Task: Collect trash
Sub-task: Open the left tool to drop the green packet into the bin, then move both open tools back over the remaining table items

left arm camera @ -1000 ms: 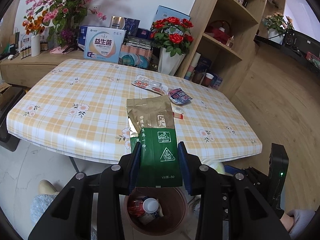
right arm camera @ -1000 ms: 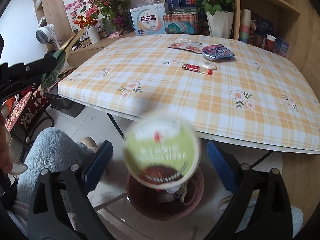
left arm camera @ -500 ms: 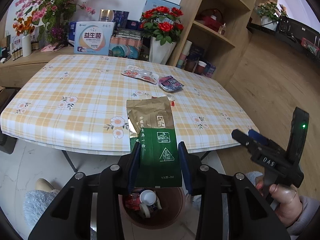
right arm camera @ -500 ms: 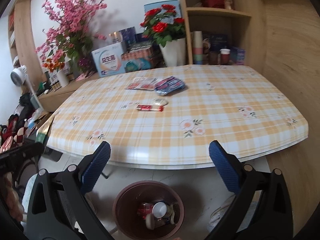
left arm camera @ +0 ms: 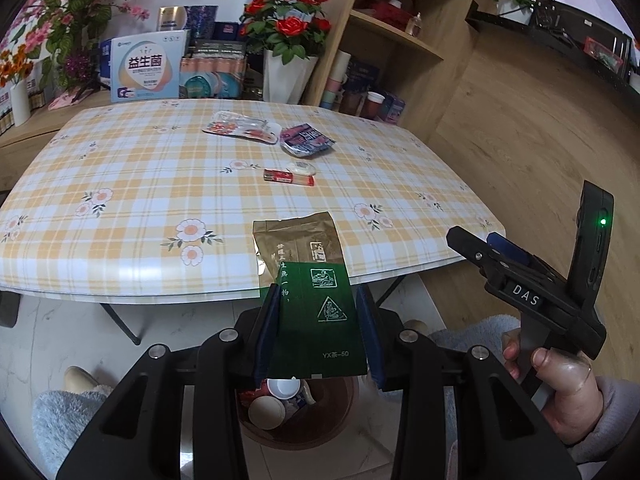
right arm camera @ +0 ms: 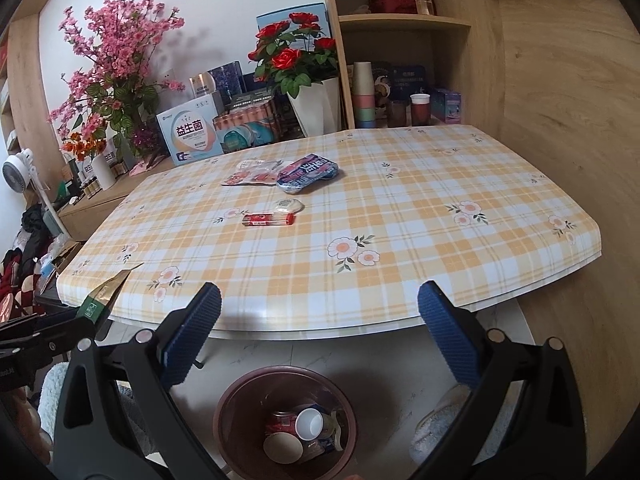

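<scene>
Since a second ago the lidded cup has left the right gripper [right arm camera: 318,336], whose jaws now stand apart and empty above the bin [right arm camera: 285,420] on the floor. The left gripper [left arm camera: 318,334] is clamped on the green-and-gold tea pouch [left arm camera: 310,288], poised over that bin. Judged outstanding: this pouch, plus the red tube [left arm camera: 289,177], small round packet [left arm camera: 301,167] and two wrappers [left arm camera: 272,136] on the desk [left arm camera: 120,184].

"YX茶-50" on green tea packet [left arm camera: 316,320], "DAS" on right claw [left arm camera: 526,301], "益生菌" on box [left arm camera: 145,66]
</scene>
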Demonstrator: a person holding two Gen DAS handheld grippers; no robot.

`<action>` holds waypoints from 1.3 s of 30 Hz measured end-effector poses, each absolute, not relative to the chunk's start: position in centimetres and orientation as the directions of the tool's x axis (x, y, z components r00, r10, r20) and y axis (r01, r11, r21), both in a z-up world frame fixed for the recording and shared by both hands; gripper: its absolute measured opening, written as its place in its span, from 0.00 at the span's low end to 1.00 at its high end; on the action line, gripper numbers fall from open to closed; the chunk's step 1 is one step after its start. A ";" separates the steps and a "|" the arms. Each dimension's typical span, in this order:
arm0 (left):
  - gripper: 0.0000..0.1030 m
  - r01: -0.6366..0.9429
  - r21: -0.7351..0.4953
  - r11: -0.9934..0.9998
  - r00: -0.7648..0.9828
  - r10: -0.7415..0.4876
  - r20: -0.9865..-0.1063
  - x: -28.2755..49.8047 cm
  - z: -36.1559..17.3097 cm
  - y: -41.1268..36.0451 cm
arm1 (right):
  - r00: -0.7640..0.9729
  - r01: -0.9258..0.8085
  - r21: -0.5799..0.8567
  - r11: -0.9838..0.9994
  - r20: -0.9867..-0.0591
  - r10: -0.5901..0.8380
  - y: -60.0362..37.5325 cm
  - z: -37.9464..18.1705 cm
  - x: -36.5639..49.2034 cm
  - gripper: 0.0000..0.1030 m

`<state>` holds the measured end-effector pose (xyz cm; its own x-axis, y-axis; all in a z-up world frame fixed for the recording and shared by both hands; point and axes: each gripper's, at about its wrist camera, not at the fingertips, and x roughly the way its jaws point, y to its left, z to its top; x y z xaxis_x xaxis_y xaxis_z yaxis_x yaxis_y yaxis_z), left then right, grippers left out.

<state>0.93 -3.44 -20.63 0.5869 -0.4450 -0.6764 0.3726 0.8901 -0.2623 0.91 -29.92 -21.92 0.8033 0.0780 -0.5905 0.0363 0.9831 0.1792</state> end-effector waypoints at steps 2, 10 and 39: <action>0.40 0.391 -0.254 0.885 0.579 -0.451 -0.679 1.1 -20.7 -4.2 | 0.802 0.045 0.182 0.982 -0.592 0.073 -30.2 -22.1 0.9 0.94; 0.88 0.337 -0.187 0.923 0.657 -0.373 -0.656 1.6 -20.0 -3.6 | 0.795 0.077 0.184 0.980 -0.605 0.051 -31.1 -22.8 1.2 0.94; 0.94 0.083 -0.108 0.991 0.761 -0.132 -0.635 4.7 -20.0 3.2 | 0.768 0.010 0.105 0.994 -0.638 0.060 -30.3 -22.8 5.2 0.95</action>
